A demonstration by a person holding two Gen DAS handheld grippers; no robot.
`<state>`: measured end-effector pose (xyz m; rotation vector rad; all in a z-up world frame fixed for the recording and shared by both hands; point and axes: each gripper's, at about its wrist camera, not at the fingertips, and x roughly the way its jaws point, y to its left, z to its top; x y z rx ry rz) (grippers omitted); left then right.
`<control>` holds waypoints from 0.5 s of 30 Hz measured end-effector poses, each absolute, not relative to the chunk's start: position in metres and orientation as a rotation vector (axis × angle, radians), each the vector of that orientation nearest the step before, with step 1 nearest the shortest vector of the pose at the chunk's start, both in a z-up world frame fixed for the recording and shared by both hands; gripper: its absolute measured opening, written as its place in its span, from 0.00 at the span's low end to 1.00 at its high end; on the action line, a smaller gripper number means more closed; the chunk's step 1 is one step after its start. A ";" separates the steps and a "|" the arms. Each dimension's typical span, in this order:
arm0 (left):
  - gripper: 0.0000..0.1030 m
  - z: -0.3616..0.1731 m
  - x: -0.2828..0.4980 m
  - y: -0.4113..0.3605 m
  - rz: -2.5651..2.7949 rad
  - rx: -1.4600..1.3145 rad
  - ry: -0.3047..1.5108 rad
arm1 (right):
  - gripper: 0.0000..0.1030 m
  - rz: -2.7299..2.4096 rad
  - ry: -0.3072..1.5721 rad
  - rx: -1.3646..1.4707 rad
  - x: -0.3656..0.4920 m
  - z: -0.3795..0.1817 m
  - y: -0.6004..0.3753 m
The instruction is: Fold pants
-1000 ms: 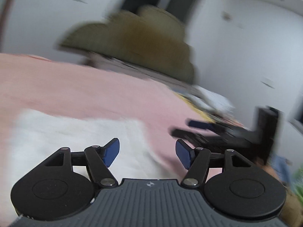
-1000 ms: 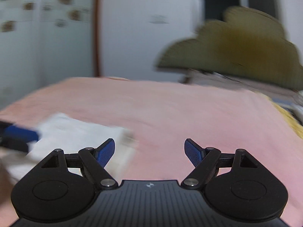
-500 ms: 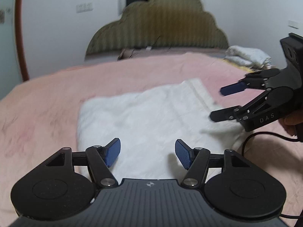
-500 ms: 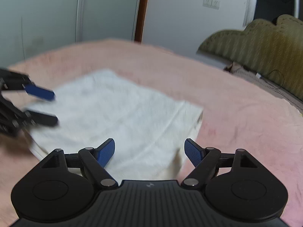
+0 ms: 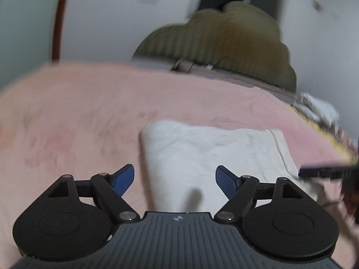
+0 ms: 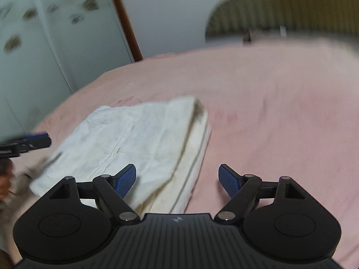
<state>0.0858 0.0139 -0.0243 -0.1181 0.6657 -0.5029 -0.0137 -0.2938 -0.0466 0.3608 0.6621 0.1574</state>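
Bed: my pink blanket (image 5: 89, 112) covers it.
Pants: the white pants (image 6: 134, 139) lie folded flat on the blanket.
Left gripper (image 5: 175, 180): just been opening, wide now, holding nothing, pants below.
Right gripper (image 6: 177, 179): wide apart, holding nothing, over the pants' edge.

Left tongs (image 5: 175, 180): angled downward, jaws wide apart after just opening further, nothing between the pads. Right tongs (image 6: 177, 179): angled downward, jaws wide apart, pads gripping nothing.
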 end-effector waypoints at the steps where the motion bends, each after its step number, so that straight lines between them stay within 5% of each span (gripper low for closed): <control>1: 0.80 -0.027 0.094 0.020 -0.520 -0.169 0.710 | 0.78 0.173 0.680 0.411 -0.011 -0.053 -0.299; 8: 0.80 -0.050 0.116 0.019 -0.626 -0.265 0.865 | 0.80 0.265 0.701 0.506 0.003 -0.066 -0.302; 12: 0.80 -0.059 0.122 0.010 -0.655 -0.279 0.874 | 1.00 0.340 0.712 0.508 0.022 -0.066 -0.290; 15: 0.80 -0.062 0.130 0.008 -0.672 -0.297 0.872 | 1.00 0.343 0.698 0.540 0.031 -0.067 -0.293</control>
